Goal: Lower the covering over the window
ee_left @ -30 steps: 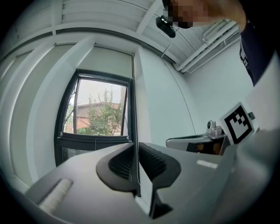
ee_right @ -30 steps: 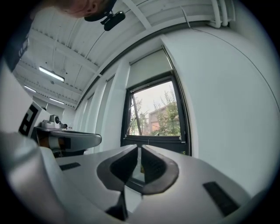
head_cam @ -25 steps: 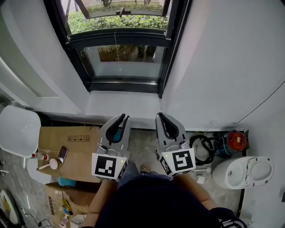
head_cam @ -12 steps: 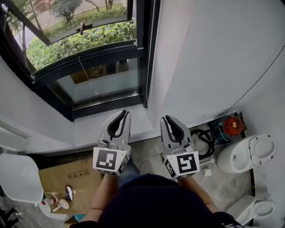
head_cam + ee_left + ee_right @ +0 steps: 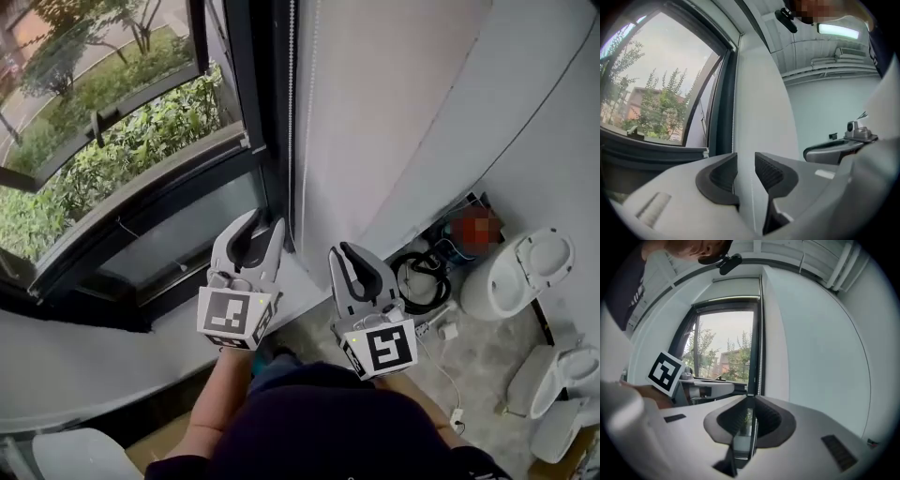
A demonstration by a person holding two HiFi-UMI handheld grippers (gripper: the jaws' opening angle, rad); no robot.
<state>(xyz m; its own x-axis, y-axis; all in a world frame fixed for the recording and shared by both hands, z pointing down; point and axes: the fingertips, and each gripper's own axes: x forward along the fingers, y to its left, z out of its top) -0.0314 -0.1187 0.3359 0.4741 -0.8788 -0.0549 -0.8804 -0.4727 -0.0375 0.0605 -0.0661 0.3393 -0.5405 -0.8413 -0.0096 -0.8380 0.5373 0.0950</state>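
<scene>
left tool (image 5: 746, 158) jaws have just been opening, now apart; bead cord (image 5: 734, 126) lines up with the gap, not pinched. right tool (image 5: 748, 398) closed tip to tip, holding nothing. blind (image 5: 736, 289) sits rolled up at top of window (image 5: 724, 348).

The window frame (image 5: 253, 103) is dark, matt-coated metal around glossy glass (image 5: 178, 216), beside a smooth, matt white wall (image 5: 394, 103). The left claw (image 5: 265, 223) and right claw (image 5: 342, 249) are matt grey plastic with ribbed black pads (image 5: 768, 171). The toilet (image 5: 525, 267) looks like glossy white ceramic.
</scene>
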